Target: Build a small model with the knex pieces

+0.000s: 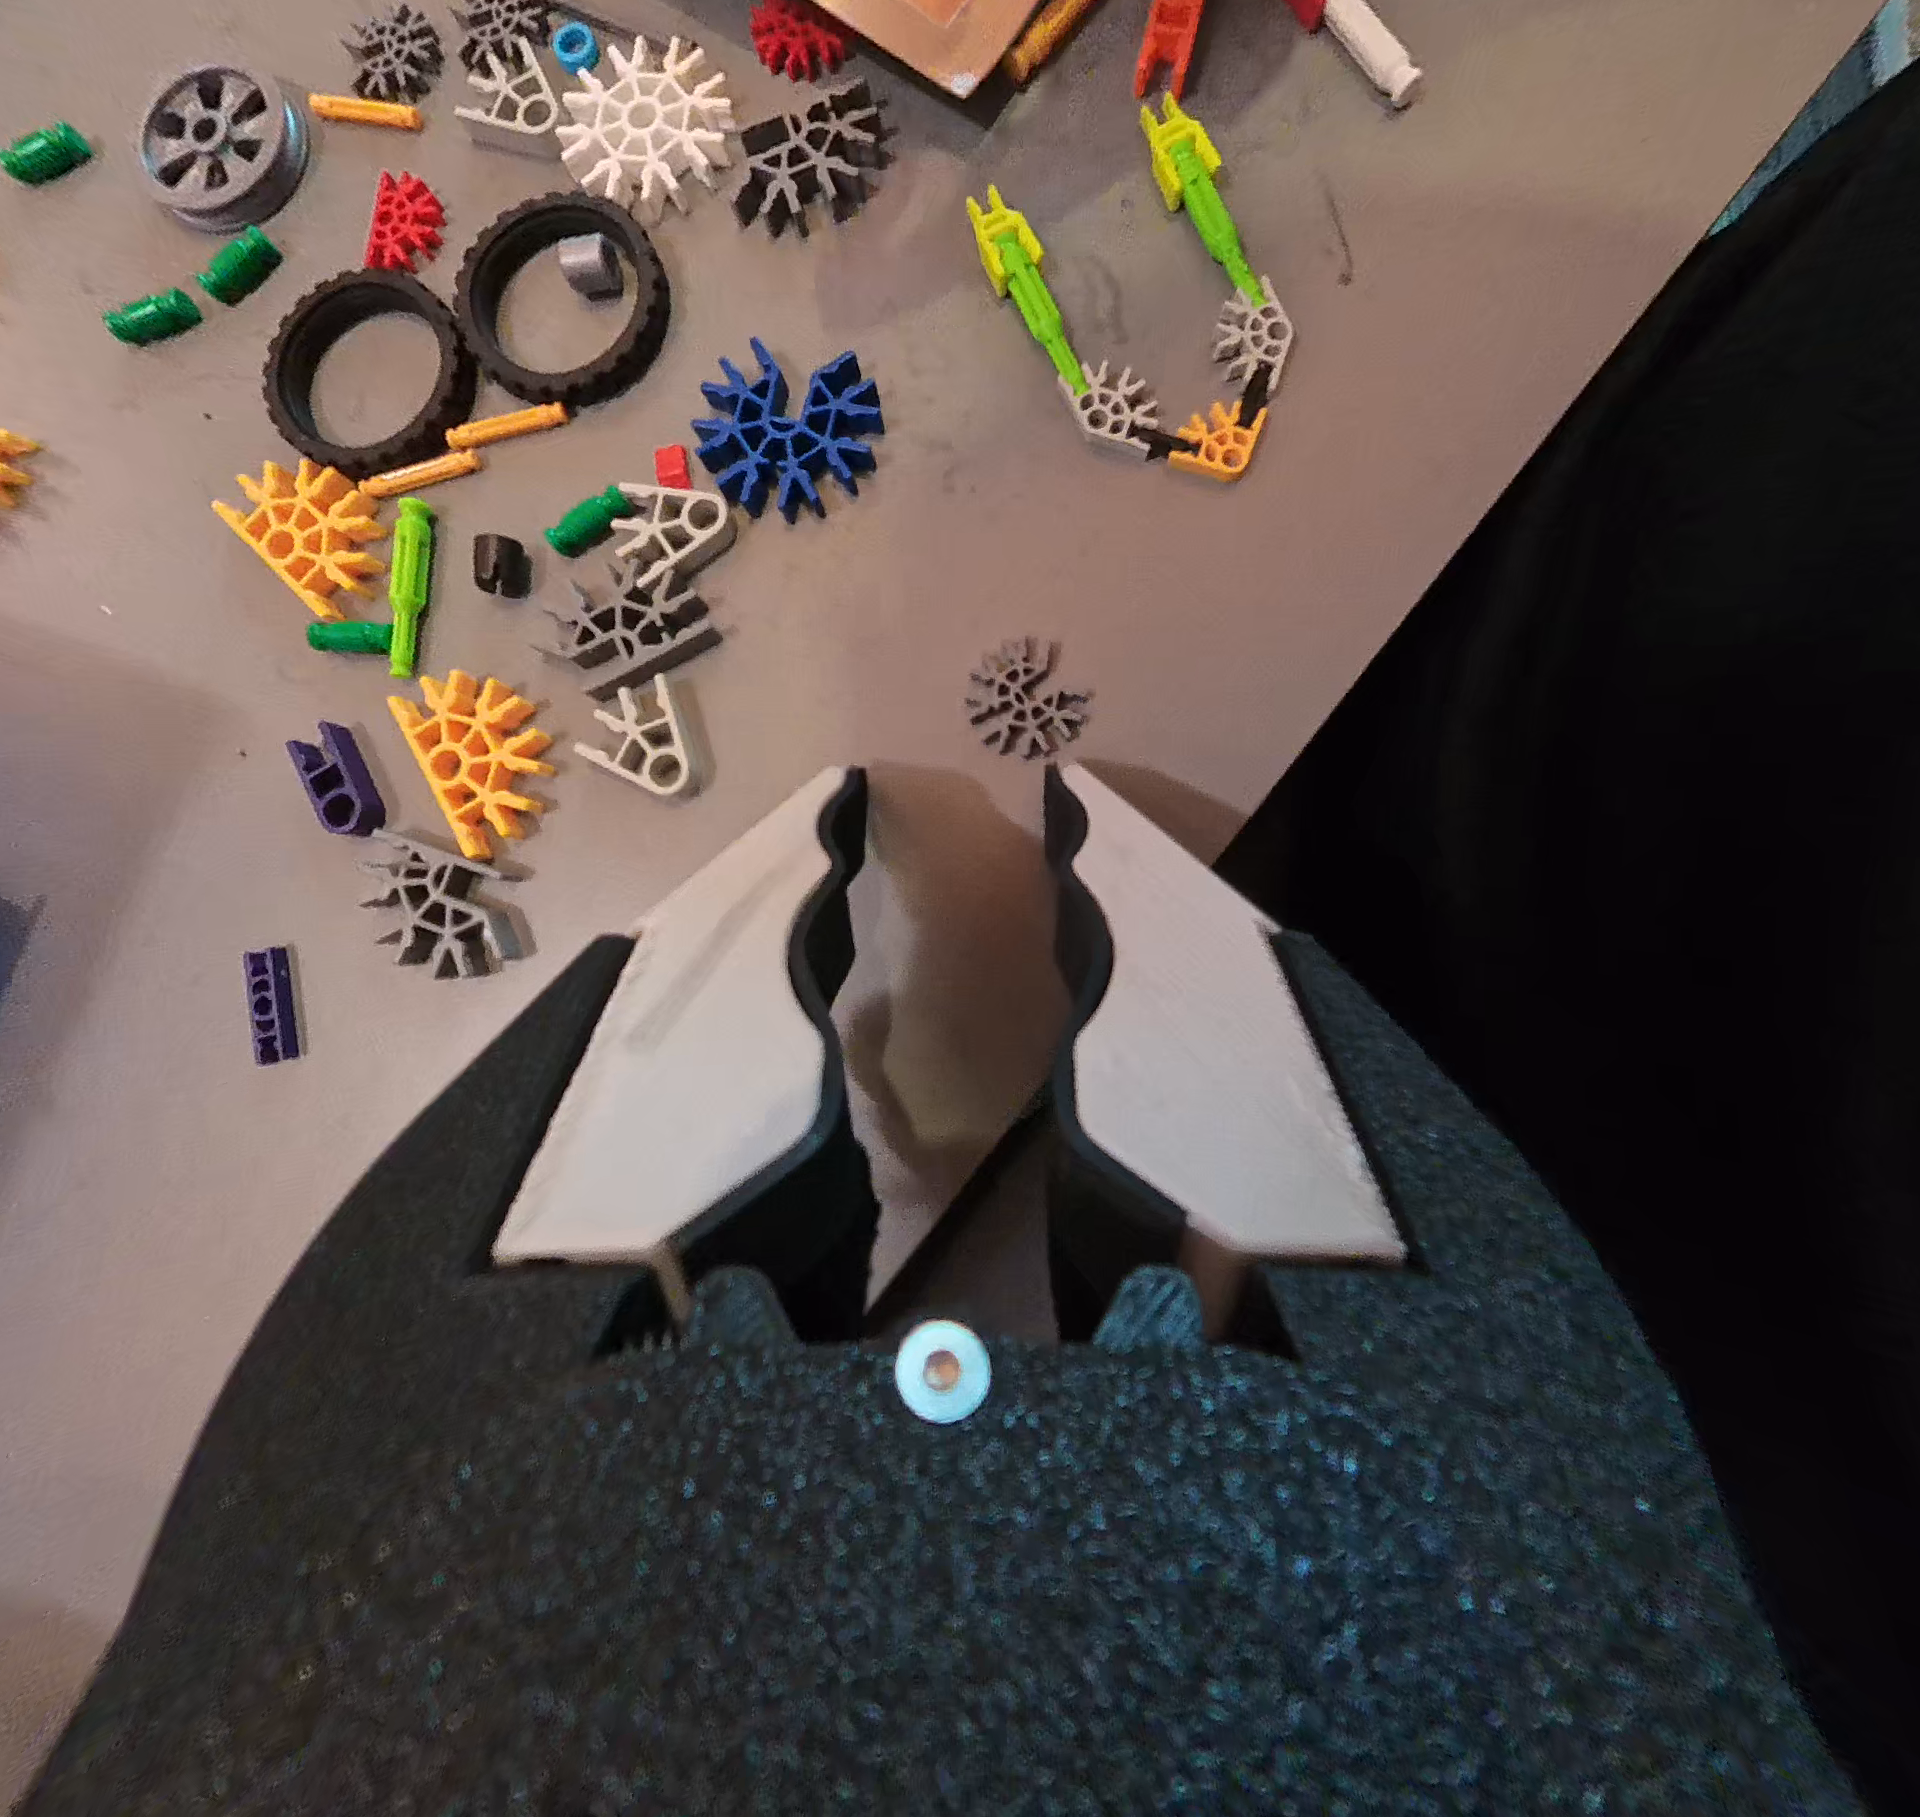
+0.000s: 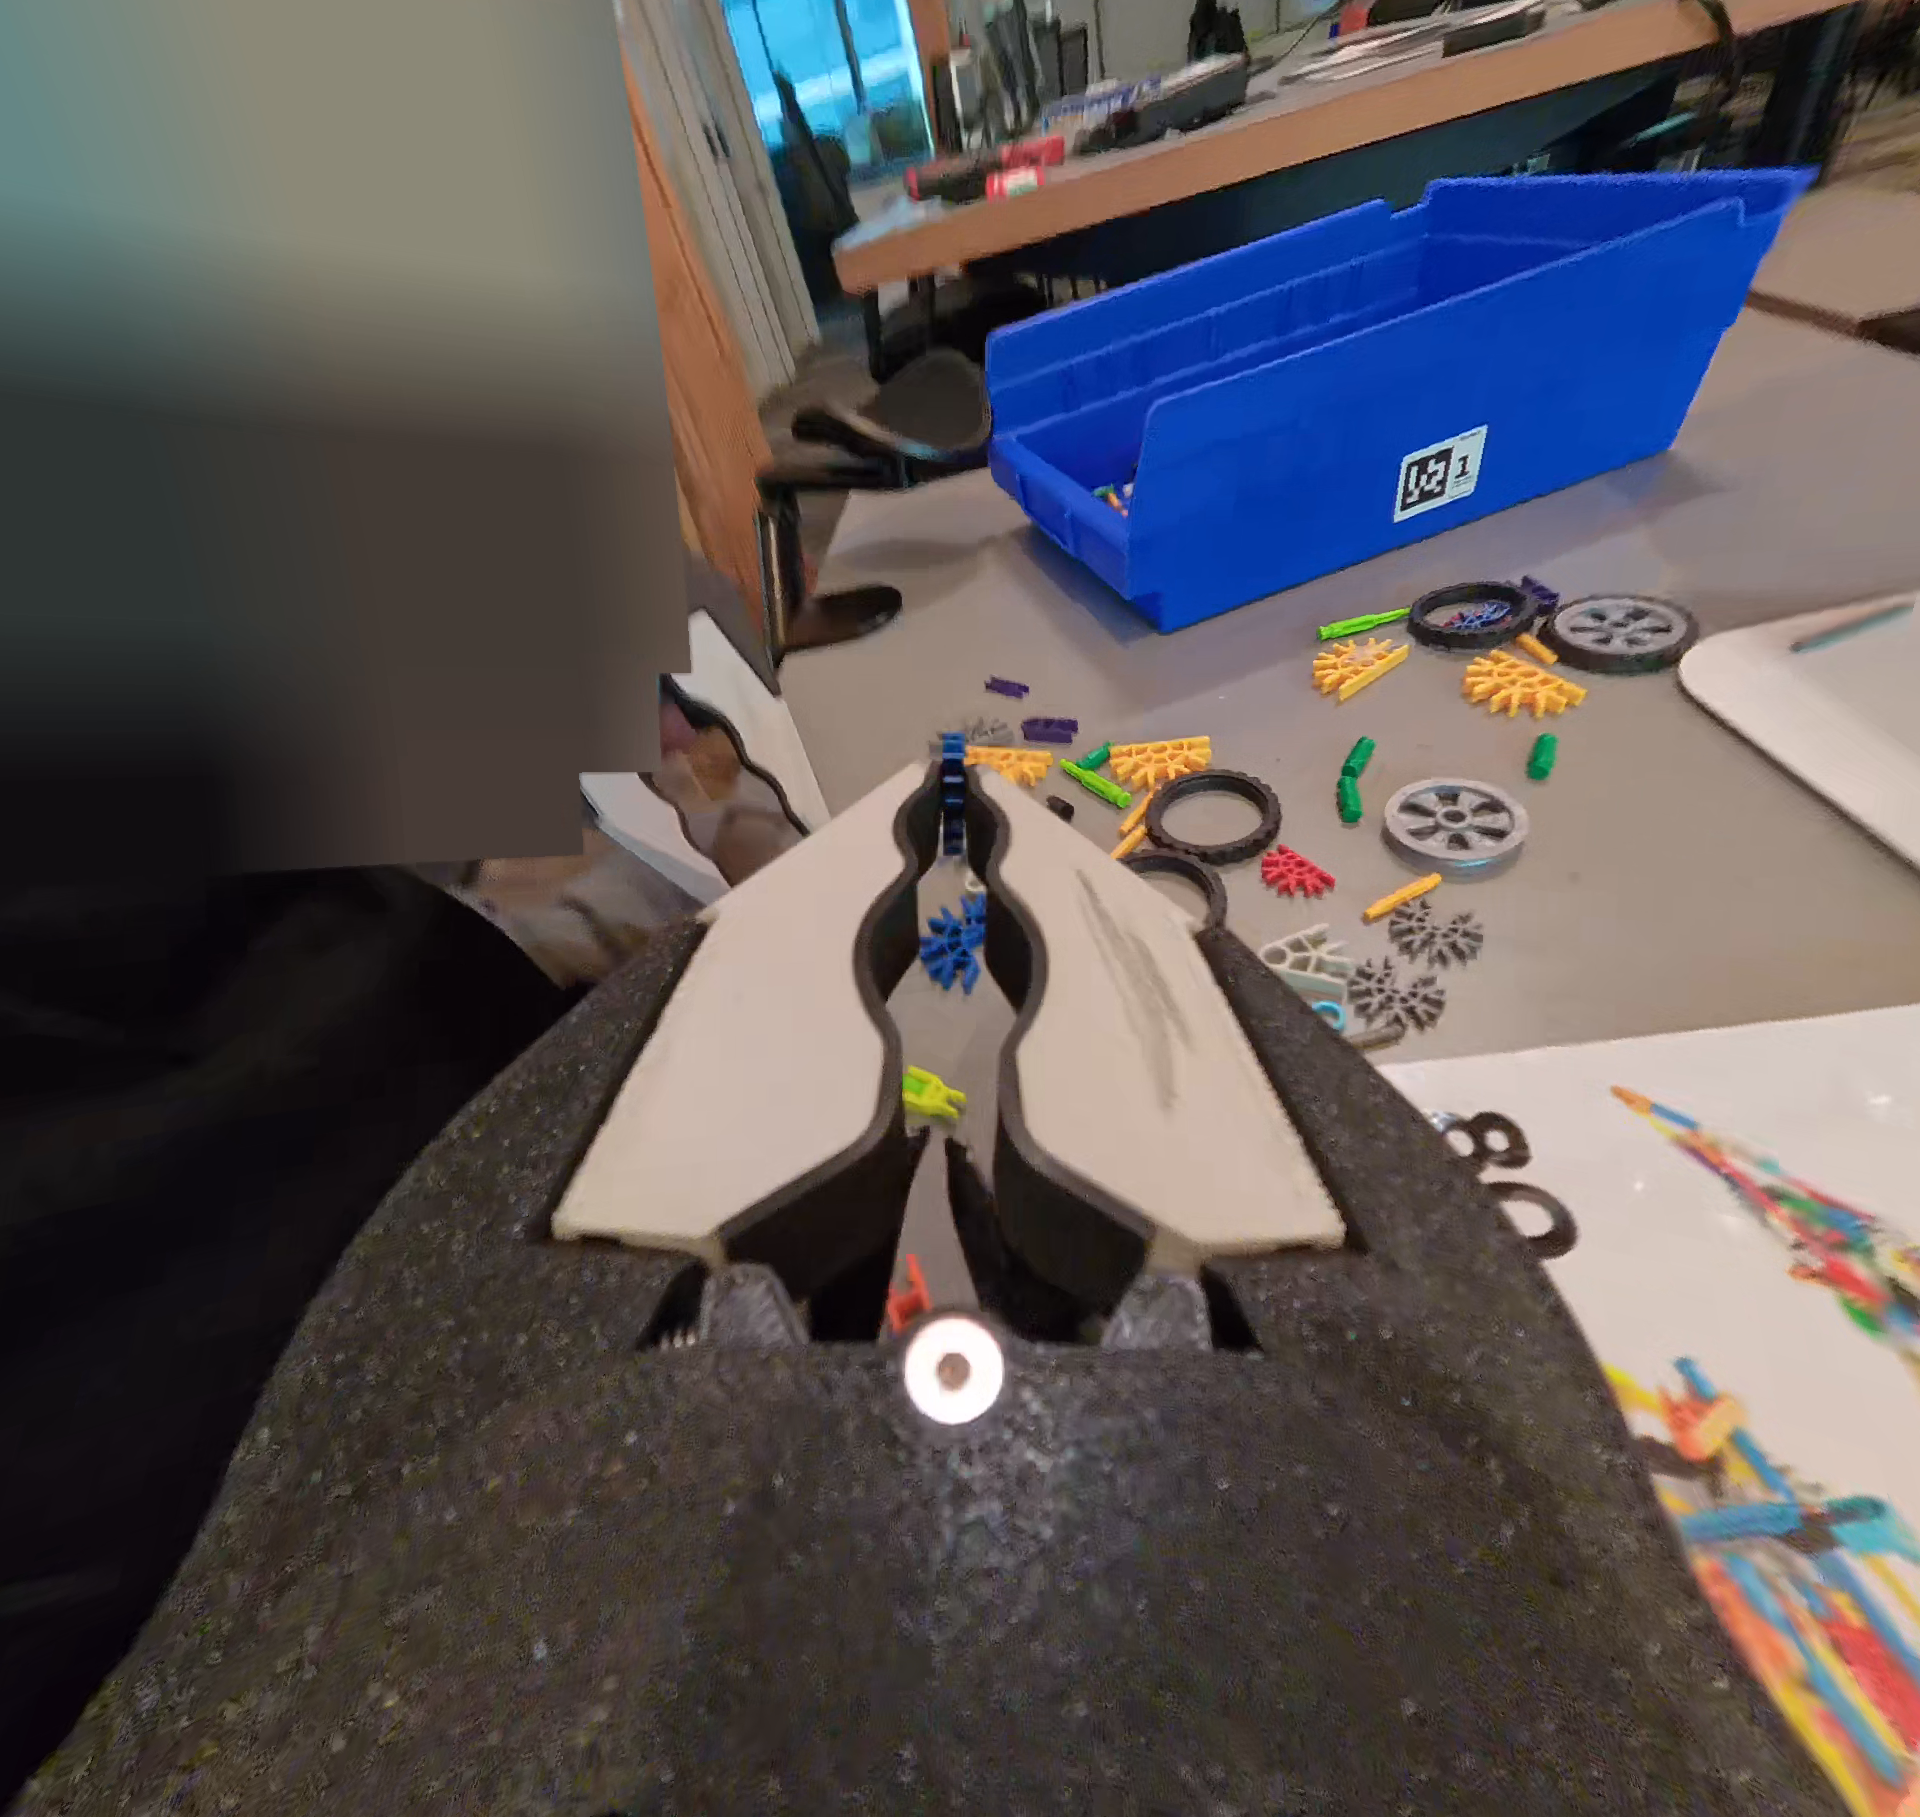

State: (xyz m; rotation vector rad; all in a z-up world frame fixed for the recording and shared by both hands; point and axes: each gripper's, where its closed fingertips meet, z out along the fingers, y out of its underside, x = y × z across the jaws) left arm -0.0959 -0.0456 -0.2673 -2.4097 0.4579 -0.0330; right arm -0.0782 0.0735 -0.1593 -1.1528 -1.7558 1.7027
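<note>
A blue connector is clamped between the tips of the right gripper, near the blue bin. The left gripper is held spread and empty, just beside a grey connector on the table.

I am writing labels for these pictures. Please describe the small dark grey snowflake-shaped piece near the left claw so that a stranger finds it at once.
On the grey table, look just ahead of the open left claw, near the table's edge. The dark grey snowflake connector lies flat there. Unlike the other grey connectors, which sit in the crowded pile to the left, it lies alone.
</note>
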